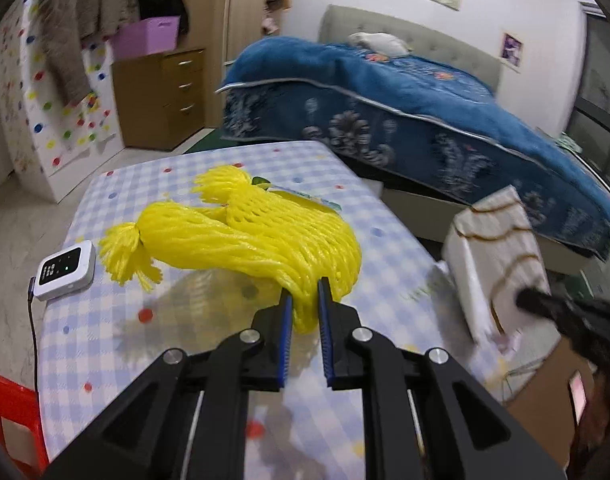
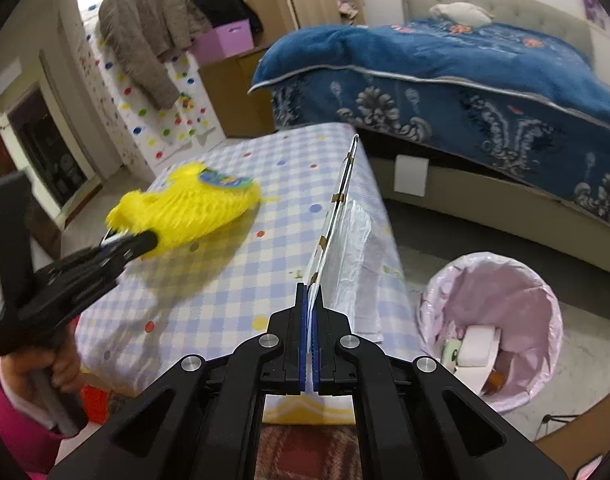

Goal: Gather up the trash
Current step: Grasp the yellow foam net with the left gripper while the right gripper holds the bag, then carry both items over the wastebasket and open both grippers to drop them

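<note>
A yellow foam net [image 1: 257, 240] lies across the blue-checked tablecloth [image 1: 209, 168]. My left gripper [image 1: 305, 292] is shut on its near end, which bunches between the blue pads. In the right wrist view the same net [image 2: 193, 208] trails from the left gripper [image 2: 145, 242], blurred, with a person's hand on the handle. My right gripper [image 2: 310, 292] is shut on a flat white wrapper [image 2: 337, 220], seen edge-on and standing up over the table's right side. From the left wrist view the wrapper [image 1: 501, 256] shows gold wavy lines, with the right gripper [image 1: 525, 298] on its lower corner.
A bin with a pink liner [image 2: 493, 280] stands on the floor right of the table and holds some trash. A small white device [image 1: 65, 270] with a cable lies at the table's left edge. A bed with a blue blanket [image 1: 425, 112] is behind, a red stool [image 1: 9, 408] at the near left.
</note>
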`<state>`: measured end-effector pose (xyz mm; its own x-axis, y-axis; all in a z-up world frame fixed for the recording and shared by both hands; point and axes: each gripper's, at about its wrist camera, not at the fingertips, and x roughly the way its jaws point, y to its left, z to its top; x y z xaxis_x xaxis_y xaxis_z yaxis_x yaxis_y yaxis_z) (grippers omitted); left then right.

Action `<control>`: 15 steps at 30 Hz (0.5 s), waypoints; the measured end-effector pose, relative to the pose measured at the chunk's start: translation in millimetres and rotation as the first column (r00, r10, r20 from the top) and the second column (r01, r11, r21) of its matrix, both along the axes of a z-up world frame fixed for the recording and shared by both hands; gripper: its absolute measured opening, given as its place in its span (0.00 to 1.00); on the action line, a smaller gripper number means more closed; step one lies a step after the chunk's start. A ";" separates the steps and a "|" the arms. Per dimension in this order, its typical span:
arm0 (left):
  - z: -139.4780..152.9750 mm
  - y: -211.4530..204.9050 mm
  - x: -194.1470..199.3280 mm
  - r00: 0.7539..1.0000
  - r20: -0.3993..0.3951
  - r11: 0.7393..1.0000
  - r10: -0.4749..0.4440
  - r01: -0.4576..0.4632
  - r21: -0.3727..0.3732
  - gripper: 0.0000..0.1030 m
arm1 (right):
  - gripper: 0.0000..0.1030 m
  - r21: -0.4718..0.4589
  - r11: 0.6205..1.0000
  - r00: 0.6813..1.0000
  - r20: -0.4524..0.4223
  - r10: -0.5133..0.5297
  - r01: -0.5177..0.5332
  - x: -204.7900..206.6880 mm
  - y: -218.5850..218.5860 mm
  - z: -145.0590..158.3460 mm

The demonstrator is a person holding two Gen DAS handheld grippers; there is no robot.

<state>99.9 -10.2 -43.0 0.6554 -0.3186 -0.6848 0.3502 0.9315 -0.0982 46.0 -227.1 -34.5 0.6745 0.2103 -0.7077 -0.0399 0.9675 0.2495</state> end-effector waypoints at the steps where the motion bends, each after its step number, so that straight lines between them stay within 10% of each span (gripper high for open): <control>1: 3.5 -2.6 -10.1 1.000 0.003 1.000 -0.020 0.020 -0.004 0.10 | 0.01 0.003 1.000 1.000 0.005 -0.012 0.012 -4.9 -4.4 1.8; 15: 31.2 -77.1 -65.6 0.965 0.068 0.967 -0.255 0.254 0.019 0.10 | 0.01 -0.026 0.977 0.973 0.107 -0.206 0.210 -76.5 -76.3 38.9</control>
<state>34.3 -87.3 -11.8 0.5999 -0.4740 -0.6445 0.5813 0.8117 -0.0559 -30.5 -303.4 4.4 0.7707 0.0329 -0.6364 0.1394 0.9658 0.2187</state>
